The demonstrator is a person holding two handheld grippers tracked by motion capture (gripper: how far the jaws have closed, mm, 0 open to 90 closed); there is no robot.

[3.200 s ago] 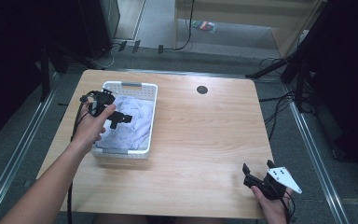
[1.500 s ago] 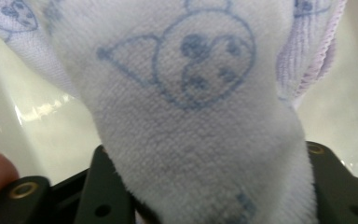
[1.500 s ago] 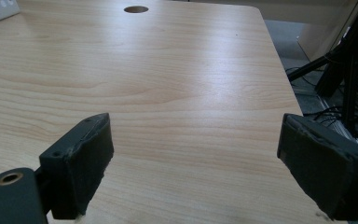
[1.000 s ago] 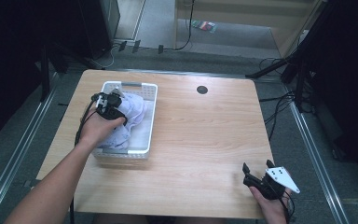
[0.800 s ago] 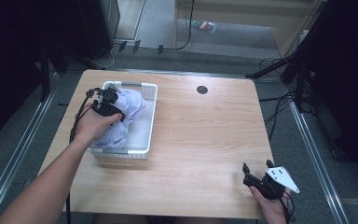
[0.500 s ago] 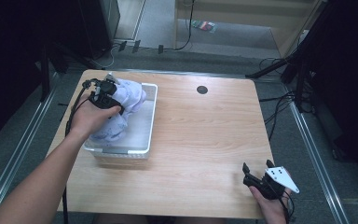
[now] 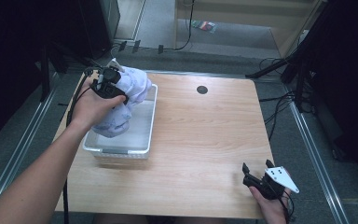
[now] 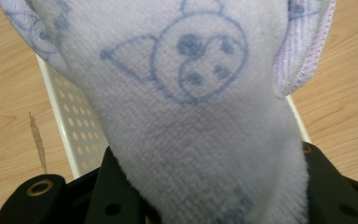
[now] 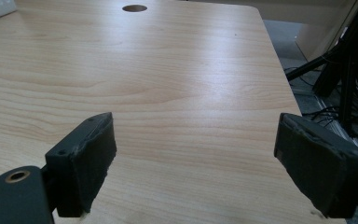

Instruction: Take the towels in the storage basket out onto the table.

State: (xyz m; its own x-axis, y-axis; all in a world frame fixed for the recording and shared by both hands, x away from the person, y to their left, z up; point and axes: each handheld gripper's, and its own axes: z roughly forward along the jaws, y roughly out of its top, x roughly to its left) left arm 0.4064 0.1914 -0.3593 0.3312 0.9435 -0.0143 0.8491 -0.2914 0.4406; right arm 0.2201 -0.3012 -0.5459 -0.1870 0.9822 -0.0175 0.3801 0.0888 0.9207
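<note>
While the left gripper (image 7: 114, 88) fingers are clamping the lilac towel (image 7: 123, 100) between them, lifting wants a straight rise until its hanging end is clearing the white basket (image 7: 150, 122); towel lay inside earlier, is now rising; right gripper (image 7: 260, 173) fingers are idling wide over bare surface (image 9: 177, 84)

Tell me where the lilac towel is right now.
In the high view the lilac towel hangs from the shut left gripper at the table's left, lifted above the white basket, its lower end inside the basket.
</note>
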